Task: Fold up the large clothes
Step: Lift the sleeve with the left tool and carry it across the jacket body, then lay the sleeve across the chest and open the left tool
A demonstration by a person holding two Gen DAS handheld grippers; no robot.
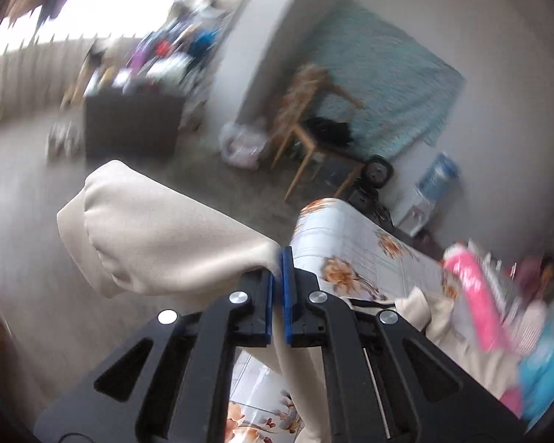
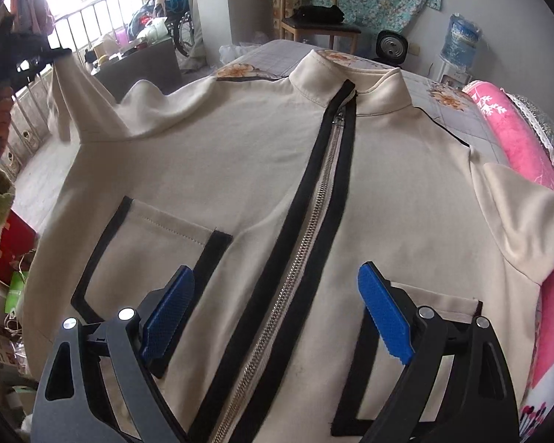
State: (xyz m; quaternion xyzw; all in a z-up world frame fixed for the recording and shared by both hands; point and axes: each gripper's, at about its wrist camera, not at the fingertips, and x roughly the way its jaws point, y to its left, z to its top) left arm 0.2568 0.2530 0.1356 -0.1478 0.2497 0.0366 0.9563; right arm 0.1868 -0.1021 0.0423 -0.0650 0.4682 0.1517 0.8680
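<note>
A cream zip-up jacket (image 2: pixel 262 170) with black trim and two front pockets lies front-up on a bed with a floral sheet (image 2: pixel 247 62). My right gripper (image 2: pixel 277 313) is open and empty, low over the jacket's lower front, its fingers either side of the zipper (image 2: pixel 306 236). My left gripper (image 1: pixel 279 265) is shut on the jacket's left sleeve (image 1: pixel 158 236) and holds it lifted off the bed; the cuff end sticks out to the left. In the right wrist view the left gripper (image 2: pixel 61 53) shows at the far left with the sleeve (image 2: pixel 74 99) pulled up to it.
A rolled pink blanket (image 2: pixel 517 140) lies along the bed's right side. Beyond the bed stand a wooden chair (image 2: pixel 314 18), a small fan (image 2: pixel 389 46) and a water dispenser (image 2: pixel 458 48). A railing (image 2: pixel 92 14) and clutter are at the left.
</note>
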